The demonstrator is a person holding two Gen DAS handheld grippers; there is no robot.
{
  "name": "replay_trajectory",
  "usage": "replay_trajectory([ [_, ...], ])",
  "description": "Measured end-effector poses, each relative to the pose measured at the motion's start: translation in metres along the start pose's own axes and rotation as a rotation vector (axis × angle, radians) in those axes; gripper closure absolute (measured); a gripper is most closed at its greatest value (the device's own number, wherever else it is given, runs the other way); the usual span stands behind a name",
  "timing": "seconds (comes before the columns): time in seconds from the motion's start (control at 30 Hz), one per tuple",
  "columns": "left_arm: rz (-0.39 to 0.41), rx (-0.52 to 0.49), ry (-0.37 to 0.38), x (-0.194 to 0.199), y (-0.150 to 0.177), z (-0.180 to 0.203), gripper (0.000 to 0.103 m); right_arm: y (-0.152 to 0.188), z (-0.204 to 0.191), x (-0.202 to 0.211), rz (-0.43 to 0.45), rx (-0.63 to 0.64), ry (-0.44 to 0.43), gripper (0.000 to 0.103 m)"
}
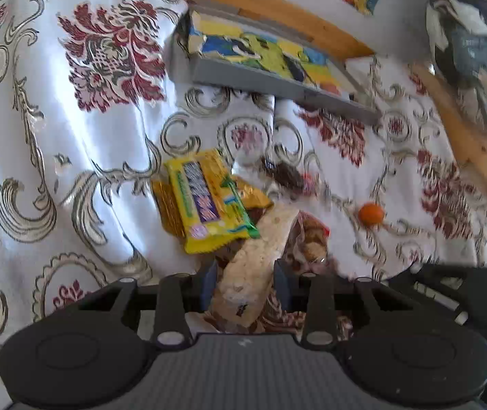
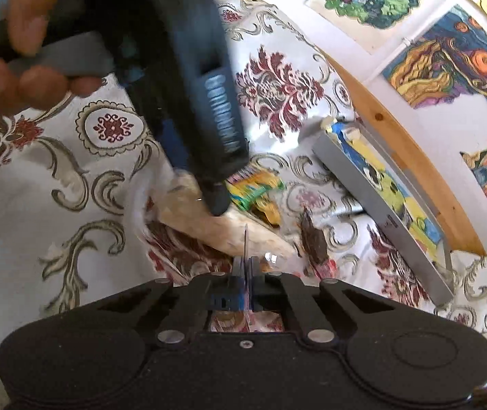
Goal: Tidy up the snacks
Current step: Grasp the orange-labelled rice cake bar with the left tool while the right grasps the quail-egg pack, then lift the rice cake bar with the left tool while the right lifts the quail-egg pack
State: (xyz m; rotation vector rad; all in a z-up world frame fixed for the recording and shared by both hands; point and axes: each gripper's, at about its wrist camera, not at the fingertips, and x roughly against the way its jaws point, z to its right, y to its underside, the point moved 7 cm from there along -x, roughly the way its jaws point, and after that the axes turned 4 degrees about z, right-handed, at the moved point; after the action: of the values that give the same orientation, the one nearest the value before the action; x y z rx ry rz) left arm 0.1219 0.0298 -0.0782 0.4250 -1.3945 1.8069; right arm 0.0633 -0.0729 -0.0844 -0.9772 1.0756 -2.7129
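The snacks lie in a loose pile on a white cloth (image 1: pixel 113 157) with dark red flowers and grey scrolls. Take the yellow packet (image 1: pixel 206 201) as the landmark. Under its left edge pokes a gold wrapper (image 1: pixel 168 208). Just beside its lower right corner runs a long pale bar (image 1: pixel 257 259) in a clear wrapper, touching it. Right of the bar sits a clear bag of brown biscuits (image 1: pixel 308 242). Beyond the yellow packet, a dark brown wrapper (image 1: pixel 286 174) lies near, blurred. Well right of the packet a small orange ball (image 1: pixel 370 214) lies alone. Farther back stands a flat grey tray (image 1: pixel 277 85) lined with a bright yellow, blue and green picture, set against a wooden rail (image 1: pixel 277 7).

The left gripper (image 1: pixel 245 283) straddles the near end of the pale bar, its fingers a bar's width apart on either side; whether the pads press the wrapper I cannot tell. The bar's near end is hidden behind the gripper's body. Its long axis runs from that end up and to the right, away from the camera.

The right gripper (image 2: pixel 245 270) has its fingers pinched nearly together on a thin clear edge of wrapper, too slight to identify. In its view the left gripper and the hand (image 2: pixel 21 51) holding it block most of the pile.
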Motion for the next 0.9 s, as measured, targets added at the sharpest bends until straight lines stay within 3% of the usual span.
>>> replay_trajectory([
  [0.23,-0.025,-0.045,0.020,0.002,0.011,0.021,0.063,0.022,0.008,0.024,-0.083,0.047,-0.062,0.103],
  [0.37,-0.046,-0.111,0.028,0.000,0.019,0.038,0.063,0.036,0.011,0.030,-0.144,0.027,-0.099,0.096],
  [0.53,-0.044,-0.164,0.009,-0.005,0.020,0.046,0.063,0.042,0.017,0.029,-0.181,-0.091,-0.155,0.064],
  [0.7,-0.046,-0.140,-0.004,-0.012,0.016,0.039,0.061,0.042,0.033,0.031,-0.170,-0.221,-0.149,0.049],
  [0.9,-0.091,-0.191,-0.009,-0.028,0.019,0.042,0.057,0.045,0.062,0.026,-0.172,-0.410,-0.147,0.035],
])
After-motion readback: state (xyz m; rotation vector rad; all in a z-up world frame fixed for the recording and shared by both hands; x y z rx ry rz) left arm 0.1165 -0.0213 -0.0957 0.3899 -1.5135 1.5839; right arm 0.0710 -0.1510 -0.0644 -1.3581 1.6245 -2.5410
